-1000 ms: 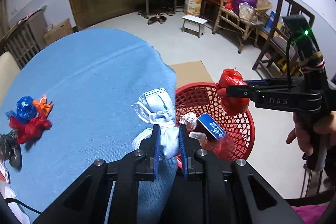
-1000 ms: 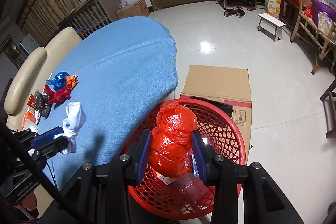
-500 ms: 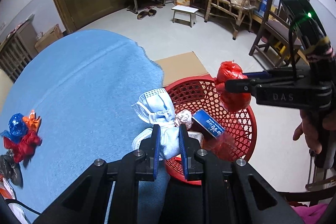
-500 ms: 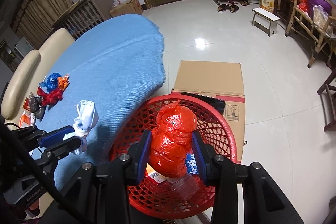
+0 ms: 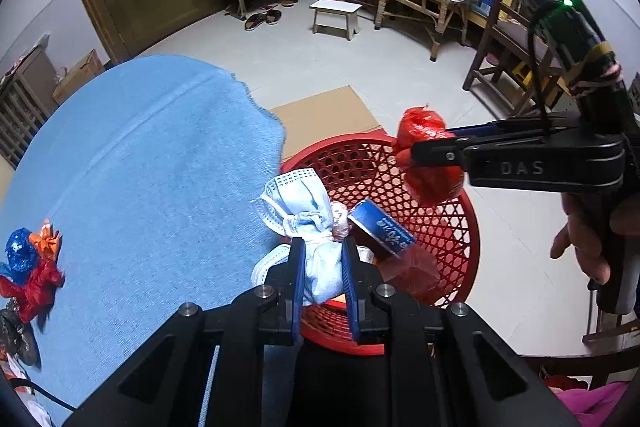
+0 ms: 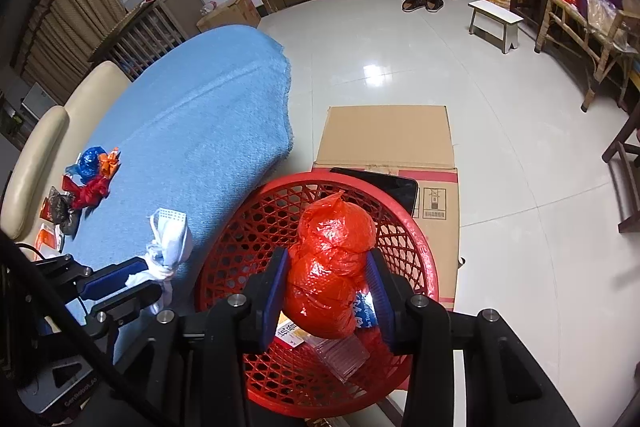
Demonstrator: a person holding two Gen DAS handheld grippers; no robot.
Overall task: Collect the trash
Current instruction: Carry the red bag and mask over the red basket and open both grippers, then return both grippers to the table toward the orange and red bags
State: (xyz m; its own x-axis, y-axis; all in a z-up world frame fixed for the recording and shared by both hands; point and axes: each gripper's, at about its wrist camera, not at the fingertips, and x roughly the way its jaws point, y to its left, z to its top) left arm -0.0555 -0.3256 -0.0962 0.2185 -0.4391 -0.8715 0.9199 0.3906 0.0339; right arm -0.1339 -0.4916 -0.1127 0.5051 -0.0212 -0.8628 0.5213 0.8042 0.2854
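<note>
Holding a crumpled red bag [image 6: 330, 267] over the red basket [image 6: 416, 247], the right gripper [image 6: 328, 291] squeezed it tight. The left gripper [image 5: 322, 275] pinched a blue mask [image 5: 308, 211] at the basket's edge. A blue box [image 5: 380, 227] lay inside.

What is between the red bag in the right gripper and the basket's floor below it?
Open air only; the red bag hangs above litter in the basket, shown in both views.

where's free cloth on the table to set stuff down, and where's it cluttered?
The blue cloth is bare from the wrappers across to its frayed edge by the cardboard box. Crowded: the wrappers along the cream cushion, and the red basket.
</note>
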